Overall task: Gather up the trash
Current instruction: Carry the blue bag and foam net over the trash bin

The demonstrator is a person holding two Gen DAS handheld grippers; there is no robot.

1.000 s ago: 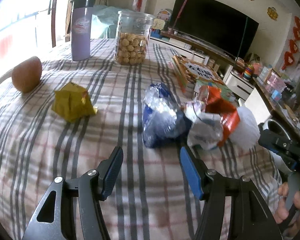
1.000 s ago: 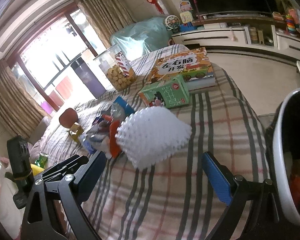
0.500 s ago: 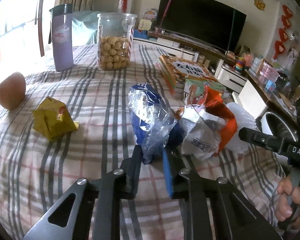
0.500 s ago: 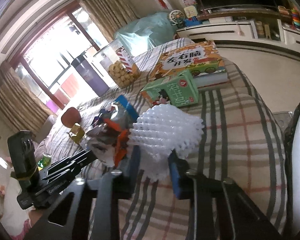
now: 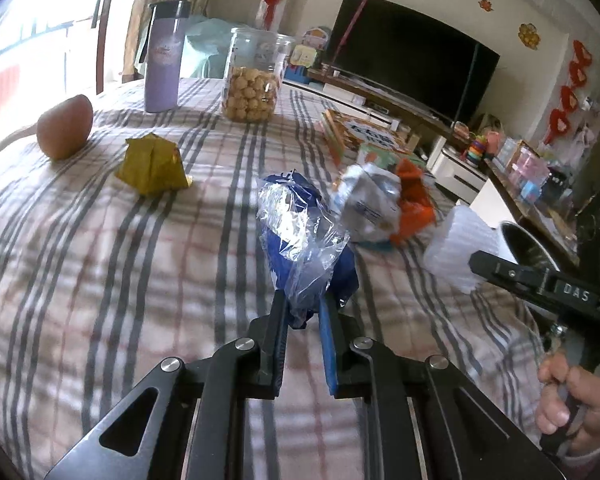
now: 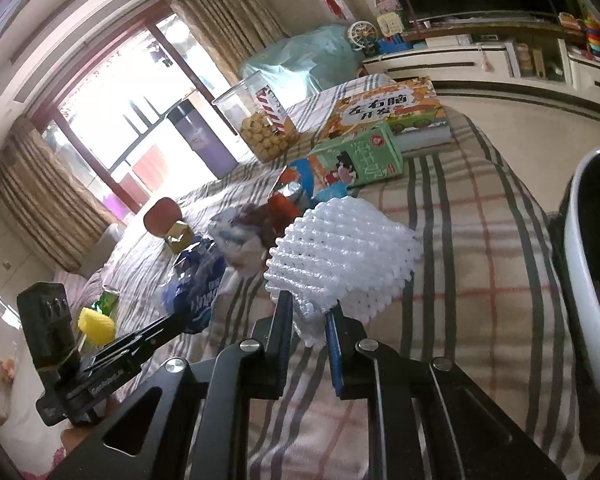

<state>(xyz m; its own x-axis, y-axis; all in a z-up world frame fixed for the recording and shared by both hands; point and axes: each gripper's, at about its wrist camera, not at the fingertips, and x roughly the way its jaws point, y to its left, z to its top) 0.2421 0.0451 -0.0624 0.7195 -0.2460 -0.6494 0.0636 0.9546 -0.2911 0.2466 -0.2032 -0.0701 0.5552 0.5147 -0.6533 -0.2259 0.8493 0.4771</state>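
My left gripper (image 5: 304,308) is shut on the blue and clear plastic wrapper (image 5: 304,240) and holds it just above the striped tablecloth (image 5: 100,248). My right gripper (image 6: 310,316) is shut on the white foam fruit net (image 6: 340,256), lifted off the cloth near the table's right edge. The net also shows in the left wrist view (image 5: 460,248). A silver and orange snack bag (image 5: 384,204) lies behind the wrapper. A crumpled yellow wrapper (image 5: 152,168) lies to the left. A white trash bin (image 6: 592,280) stands beside the table at the right.
A cookie jar (image 5: 254,76), a purple tumbler (image 5: 164,60) and a brown fruit (image 5: 64,128) stand at the back and left. A picture book (image 6: 388,108) and a green box (image 6: 360,156) lie at the far right corner.
Both grippers closed from wide open: the left on the blue wrapper, the right on the foam net. Both pieces are now lifted and drawn away from the snack bag.
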